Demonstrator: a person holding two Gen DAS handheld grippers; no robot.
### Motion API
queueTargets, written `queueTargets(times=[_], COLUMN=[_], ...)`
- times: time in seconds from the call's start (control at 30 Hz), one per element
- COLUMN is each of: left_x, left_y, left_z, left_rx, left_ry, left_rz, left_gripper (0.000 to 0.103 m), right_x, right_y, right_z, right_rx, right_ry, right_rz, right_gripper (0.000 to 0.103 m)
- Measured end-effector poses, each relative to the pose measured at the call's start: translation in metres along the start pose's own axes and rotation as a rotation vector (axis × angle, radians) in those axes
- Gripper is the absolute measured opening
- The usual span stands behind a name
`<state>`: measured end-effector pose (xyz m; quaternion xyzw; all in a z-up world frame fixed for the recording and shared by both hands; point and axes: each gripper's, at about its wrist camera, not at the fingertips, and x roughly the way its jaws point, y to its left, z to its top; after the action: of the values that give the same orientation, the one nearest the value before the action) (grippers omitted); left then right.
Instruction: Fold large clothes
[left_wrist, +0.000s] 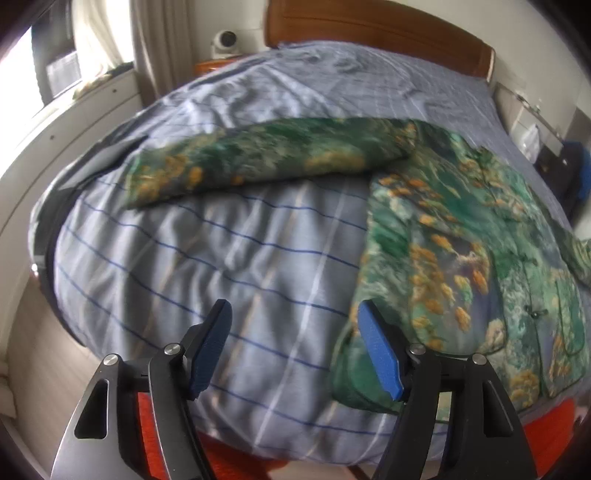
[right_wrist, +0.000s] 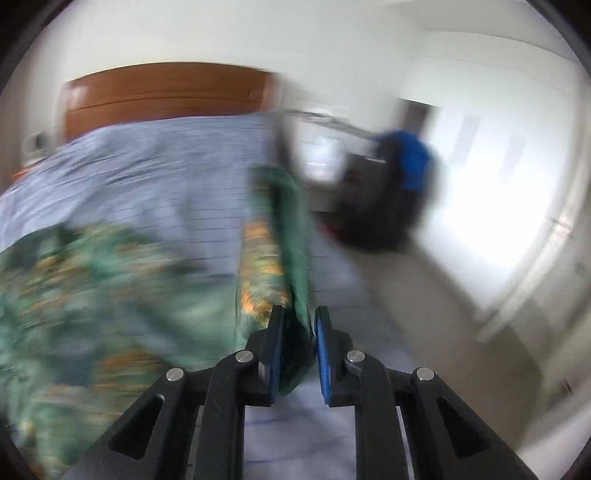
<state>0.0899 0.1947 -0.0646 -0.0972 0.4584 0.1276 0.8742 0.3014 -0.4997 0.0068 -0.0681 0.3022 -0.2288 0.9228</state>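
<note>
on the bed (left_wrist: 155, 258), jacket (left_wrist: 461, 236) lies just right of the wide-open left gripper (left_wrist: 295, 332); right gripper (right_wrist: 298, 347) pinches its sleeve (right_wrist: 275, 236).

Left gripper (left_wrist: 295, 332) hovering wide open over bare striped bedsheet (left_wrist: 184, 266); green jacket (left_wrist: 461, 240) lying just right, sleeve (left_wrist: 258, 162) crossing ahead.

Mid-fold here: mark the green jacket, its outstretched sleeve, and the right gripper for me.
green jacket (left_wrist: 454, 236), left wrist view, on the front panel of the body.
outstretched sleeve (left_wrist: 258, 155), left wrist view, mid-length of the sleeve lying on the bed.
right gripper (right_wrist: 298, 314), right wrist view, between the fingertips, closed on green fabric.
</note>
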Motion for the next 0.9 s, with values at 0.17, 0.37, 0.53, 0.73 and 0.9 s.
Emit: queueTargets(times=[0.17,0.37,0.53,0.73,0.9], left_x=[0.013,0.027,0.041,0.062,0.068], left_y=[-0.006,0.007,0.008,-0.011,-0.029], left_z=[-0.006,-0.011,-0.013,-0.022,-0.028], left_rx=[0.004,-0.068,-0.107,-0.005,0.050], left_ry=[0.039,0.063,0.096,0.149,0.168], left_rz=[-0.025,-0.147,-0.329,-0.345,-0.403], left_gripper=[0.074,0.089,0.094,0.095,0.094], right_x=[0.033,0.001,-0.044,-0.041,-0.015], right_y=[-0.119,-0.129,-0.057,0.018,0.046], right_z=[-0.038,-0.105,-0.152,-0.185,-0.197], right_rx=[0.106,0.186,0.249,0.225,0.198], right_ry=[0.157,0.204,0.262,0.372,0.486], right_rz=[-0.271,-0.096,0.428,0.706,0.798], right_gripper=[0.039,0.072,0.072,0.073,0.073])
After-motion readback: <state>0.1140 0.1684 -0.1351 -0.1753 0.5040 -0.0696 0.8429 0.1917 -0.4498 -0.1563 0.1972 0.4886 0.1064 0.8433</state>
